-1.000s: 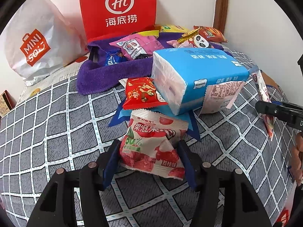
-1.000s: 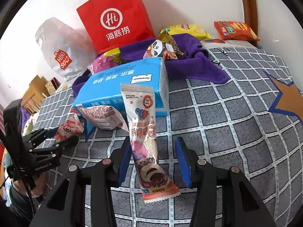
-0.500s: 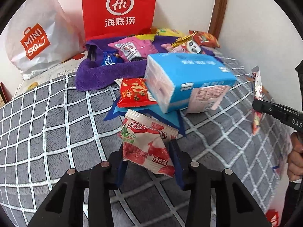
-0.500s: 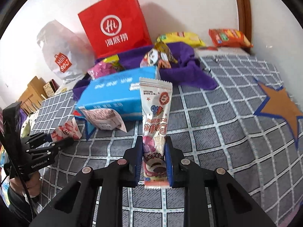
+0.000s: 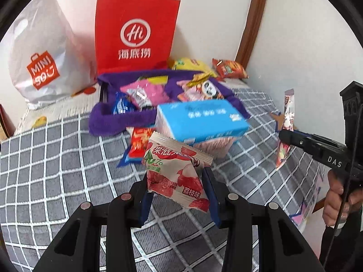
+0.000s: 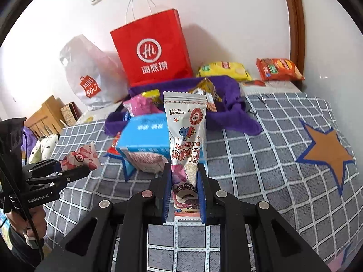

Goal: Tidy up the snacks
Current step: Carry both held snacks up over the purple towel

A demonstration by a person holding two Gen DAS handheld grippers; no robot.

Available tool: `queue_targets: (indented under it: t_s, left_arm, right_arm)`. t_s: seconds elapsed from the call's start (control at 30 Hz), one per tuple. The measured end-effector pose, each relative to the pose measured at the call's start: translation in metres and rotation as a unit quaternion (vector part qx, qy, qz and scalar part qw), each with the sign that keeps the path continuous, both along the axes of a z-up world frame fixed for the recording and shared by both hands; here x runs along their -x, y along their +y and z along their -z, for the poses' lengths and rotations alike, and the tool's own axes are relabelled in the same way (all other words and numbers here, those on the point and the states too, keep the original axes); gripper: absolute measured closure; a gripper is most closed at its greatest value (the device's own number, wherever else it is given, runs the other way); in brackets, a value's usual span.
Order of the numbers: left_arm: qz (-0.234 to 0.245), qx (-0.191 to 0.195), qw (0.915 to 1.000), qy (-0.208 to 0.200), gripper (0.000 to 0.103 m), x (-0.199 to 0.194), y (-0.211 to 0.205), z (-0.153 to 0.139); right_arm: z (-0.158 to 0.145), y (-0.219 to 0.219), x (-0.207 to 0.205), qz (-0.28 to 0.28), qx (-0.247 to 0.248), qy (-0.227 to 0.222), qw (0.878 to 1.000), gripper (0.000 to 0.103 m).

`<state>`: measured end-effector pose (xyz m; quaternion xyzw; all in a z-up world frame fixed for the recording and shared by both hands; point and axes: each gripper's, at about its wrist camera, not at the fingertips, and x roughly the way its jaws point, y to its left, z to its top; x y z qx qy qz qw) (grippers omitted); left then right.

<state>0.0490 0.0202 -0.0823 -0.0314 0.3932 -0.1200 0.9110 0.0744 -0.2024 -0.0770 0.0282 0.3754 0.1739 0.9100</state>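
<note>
A grey checked bedspread [image 6: 261, 149] covers the bed, with a red paper bag [image 6: 152, 47] and a white shopping bag [image 5: 43, 52] against the wall behind a purple towel [image 5: 109, 117] heaped with snacks and a blue tissue pack [image 5: 199, 117] (its print blurred). Lifted clear of the bedspread, the left gripper [image 5: 179, 195] is clenched on a red-and-white lychee snack packet [image 5: 174, 170]. The right gripper [image 6: 185, 192] grasps the lower end of a long white stick-shaped snack packet [image 6: 186, 133], held upright.
</note>
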Motion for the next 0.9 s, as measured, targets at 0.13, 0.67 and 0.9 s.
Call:
queue_targets:
  t_s: [0.13, 0.67, 0.9]
  left_arm:
    - [-0.007, 0.013, 0.9999, -0.003, 0.064, -0.01, 0.0, -0.016]
    - [-0.036, 0.023, 0.999, -0.011, 0.064, -0.072, 0.01, -0.064]
    - [-0.05, 0.003, 0.9985, -0.021, 0.064, -0.106, 0.009, -0.079]
  right_arm:
    - [-0.014, 0.005, -0.006, -0.009, 0.005, -0.006, 1.0, 0.082]
    - [-0.064, 0.033, -0.072, -0.01, 0.019, -0.036, 0.999, 0.082]
    - [-0.064, 0.051, -0.111, -0.023, 0.039, -0.044, 0.998, 0.082]
